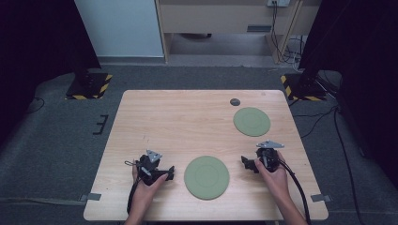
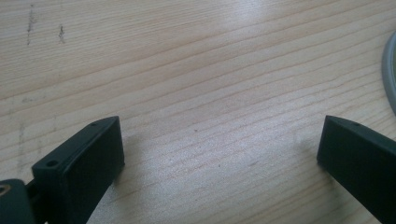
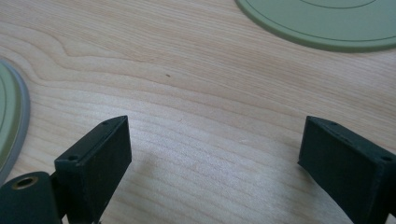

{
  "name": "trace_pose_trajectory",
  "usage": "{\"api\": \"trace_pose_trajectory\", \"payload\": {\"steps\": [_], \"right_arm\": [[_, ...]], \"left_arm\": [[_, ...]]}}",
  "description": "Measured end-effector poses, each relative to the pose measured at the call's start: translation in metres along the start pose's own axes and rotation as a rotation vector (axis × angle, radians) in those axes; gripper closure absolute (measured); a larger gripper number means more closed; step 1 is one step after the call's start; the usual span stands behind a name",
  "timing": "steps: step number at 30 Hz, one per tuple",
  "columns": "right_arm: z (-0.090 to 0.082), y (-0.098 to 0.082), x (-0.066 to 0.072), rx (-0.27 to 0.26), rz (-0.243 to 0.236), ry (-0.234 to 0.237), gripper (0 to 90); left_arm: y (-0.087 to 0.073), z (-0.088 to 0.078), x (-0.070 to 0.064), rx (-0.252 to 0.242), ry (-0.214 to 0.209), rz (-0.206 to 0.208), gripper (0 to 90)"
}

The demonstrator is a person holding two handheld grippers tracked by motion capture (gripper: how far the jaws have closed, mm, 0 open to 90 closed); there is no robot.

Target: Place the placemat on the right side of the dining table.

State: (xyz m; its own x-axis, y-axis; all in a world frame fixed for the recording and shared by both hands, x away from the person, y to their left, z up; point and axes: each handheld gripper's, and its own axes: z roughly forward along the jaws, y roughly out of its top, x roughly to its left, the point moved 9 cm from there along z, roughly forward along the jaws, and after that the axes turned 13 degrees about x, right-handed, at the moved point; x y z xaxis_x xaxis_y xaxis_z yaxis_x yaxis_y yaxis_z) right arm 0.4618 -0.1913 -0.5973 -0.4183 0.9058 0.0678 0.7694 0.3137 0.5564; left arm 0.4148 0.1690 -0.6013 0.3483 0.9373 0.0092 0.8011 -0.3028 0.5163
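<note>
Left hand-held gripper [image 1: 170,172] is being held low over the bench [image 1: 164,122], just left of the near green plate [image 1: 206,177], and its jaws are being kept wide apart with nothing but bare wood between them. A risk is being judged here: the plate is lying flat with a thin, low rim, so a jaw could be skidded over the edge or the plate could be pushed sideways across the bench instead of being gripped, if the approach is being made too high or too flat. In the left gripper view only a sliver of that plate's rim [image 2: 389,70] is being shown at the right edge.

Right hand-held gripper [image 1: 246,162] is being held just right of the same plate, jaws likewise spread wide and empty, touching nothing. The far green plate [image 1: 252,121] is lying well apart toward the back right, with a small dark disc [image 1: 235,101] beyond it. A push from both sides at once could be tipping or buckling the near plate.
</note>
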Motion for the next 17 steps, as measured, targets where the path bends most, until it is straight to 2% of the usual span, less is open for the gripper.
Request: {"api": "trace_pose_trajectory", "payload": {"steps": [6, 12, 17], "right_arm": [[0.0077, 0.0017, 0.0057, 0.02, -0.04, -0.051, 5.0], [0.0073, -0.0003, 0.0096, 0.027, -0.076, -0.023, 3.2], [0.0073, -0.0019, 0.0085, 0.036, -0.071, -0.025, 0.4]], "left_arm": [[0.0, 0.0, 0.0, 0.0, 0.0, 0.0, 0.1], [-0.0003, -0.0002, -0.0001, 0.0, -0.001, 0.002, 0.1], [-0.0003, -0.0002, -0.0001, 0.0, -0.002, 0.002, 0.0]]}}
